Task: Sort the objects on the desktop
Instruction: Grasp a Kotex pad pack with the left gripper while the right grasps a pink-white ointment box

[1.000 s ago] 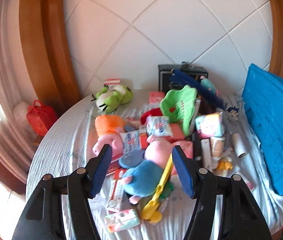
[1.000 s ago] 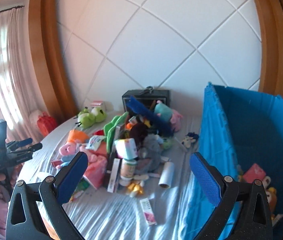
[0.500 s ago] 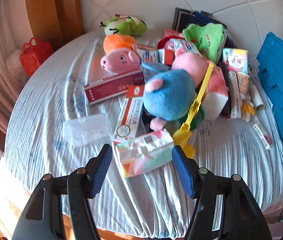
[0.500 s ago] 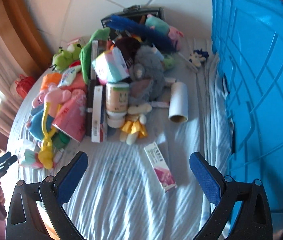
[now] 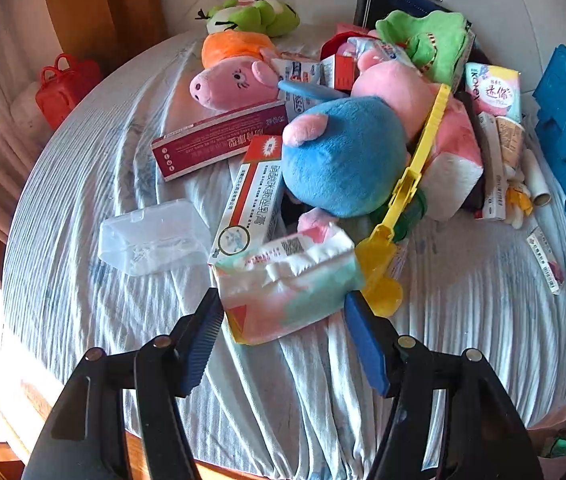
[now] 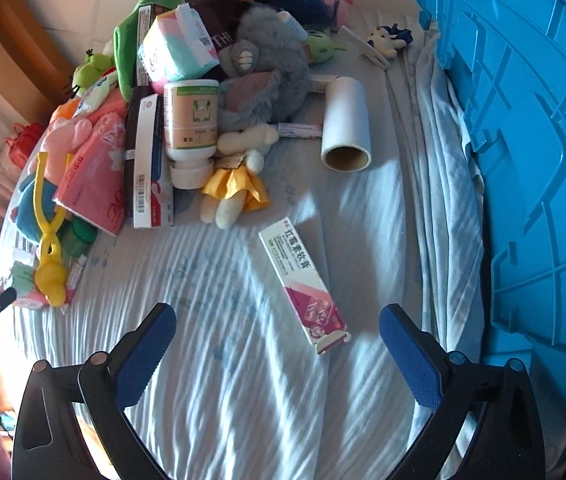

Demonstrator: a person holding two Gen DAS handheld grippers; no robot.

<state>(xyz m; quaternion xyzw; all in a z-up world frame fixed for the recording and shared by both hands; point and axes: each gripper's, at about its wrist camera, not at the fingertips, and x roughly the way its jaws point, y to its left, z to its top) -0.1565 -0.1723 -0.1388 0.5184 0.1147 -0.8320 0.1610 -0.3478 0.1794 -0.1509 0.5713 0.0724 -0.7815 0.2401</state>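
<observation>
Hovering over the striped grey cloth (image 5: pixel 83 184), the left gripper (image 5: pixel 283 316) gapes around a soft pastel tissue pack (image 5: pixel 287 280); the right gripper (image 6: pixel 277 336) gapes wide, empty.

Desk (image 5: pixel 83 184) covered in pale, rumpled, ribbed cloth, matt. Tissue pack (image 5: pixel 287 284): thin crinkly plastic film, slight sheen. Clear box (image 5: pixel 151 236): frosted translucent plastic. Blue-bodied pig toy (image 5: pixel 343 156): soft plush, matt. Red carton (image 5: pixel 219 140) and ointment box (image 6: pixel 303 280): smooth printed cardboard. Yellow clip (image 5: pixel 407 184): glossy hard plastic. Pill bottle (image 6: pixel 191 128): smooth plastic, paper label. Roll (image 6: pixel 347 124): white paper, cardboard core. Blue crate (image 6: pixel 523 120): moulded plastic, ribbed. Left tongs (image 5: pixel 283 344): matt black frame, blue textured pads (image 5: pixel 203 340).
</observation>
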